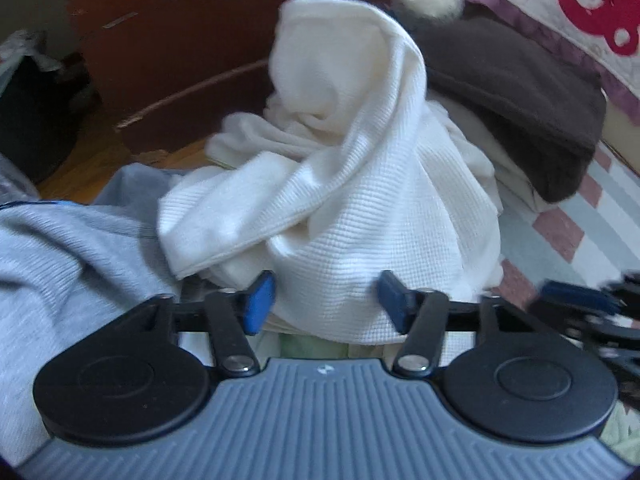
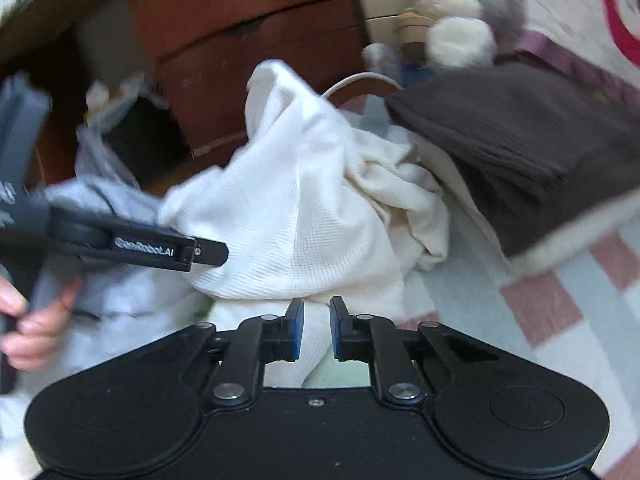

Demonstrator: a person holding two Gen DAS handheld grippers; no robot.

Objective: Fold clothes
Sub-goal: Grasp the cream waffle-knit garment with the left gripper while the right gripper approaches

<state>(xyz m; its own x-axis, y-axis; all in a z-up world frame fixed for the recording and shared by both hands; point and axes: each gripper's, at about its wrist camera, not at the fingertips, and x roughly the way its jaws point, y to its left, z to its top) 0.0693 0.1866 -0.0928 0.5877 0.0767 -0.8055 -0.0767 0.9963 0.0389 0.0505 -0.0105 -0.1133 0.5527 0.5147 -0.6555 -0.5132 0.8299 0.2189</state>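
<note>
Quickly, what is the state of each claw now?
Left claw: open, the white garment lies between its pads, not pinched.
Right claw: nearly closed on a fold of the white garment; whether it grips cannot be told.

The white waffle-knit garment [image 1: 352, 184] serves as the landmark. Its lower hem is hidden behind the left gripper [image 1: 326, 300], so whether the blue pads press the cloth cannot be told. Right of the garment, the right gripper [image 1: 592, 312] is a dark blur cut off by the picture's edge. Left of it, the grey garment [image 1: 68, 264] runs out of the picture. Behind the garment, the plush rabbit [image 2: 460, 12] is soft with blur and cropped at the top. In the right wrist view, the hand [image 2: 36, 320] left of the garment is blurred and cut by the edge. A pale green surface [image 2: 340, 376] under the garment shows too little to identify.
</note>
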